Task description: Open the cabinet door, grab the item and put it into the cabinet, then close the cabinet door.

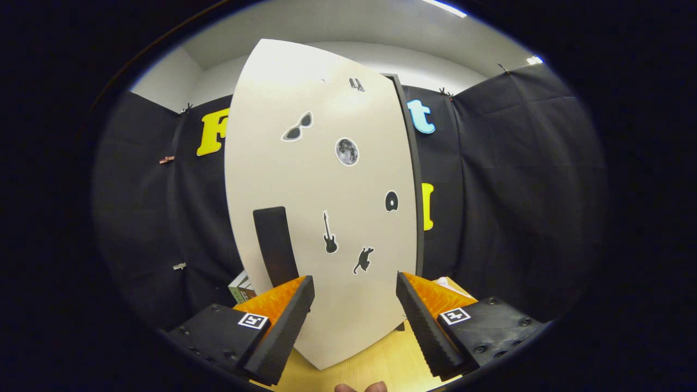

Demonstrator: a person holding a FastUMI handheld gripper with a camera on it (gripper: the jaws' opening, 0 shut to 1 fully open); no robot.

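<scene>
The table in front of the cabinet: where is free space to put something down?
Bare table shows between the open gripper fingers, just before the cabinet door. A small strip lies right of the door, beyond the right finger. Left of the door is crowded: a box stands beside the left finger.

Cabinet door (321, 218) seen upright just ahead of gripper (355, 288), fingers spread apart with nothing pressed between. Handle (275, 245) mounted low on door, toward left, just beyond left finger. Stickers (347, 151) scattered across door face, right of and above handle. Cabinet set on table (381, 362), table surface seen between fingers. Box (241, 287) partly hidden behind door's lower left edge.
</scene>
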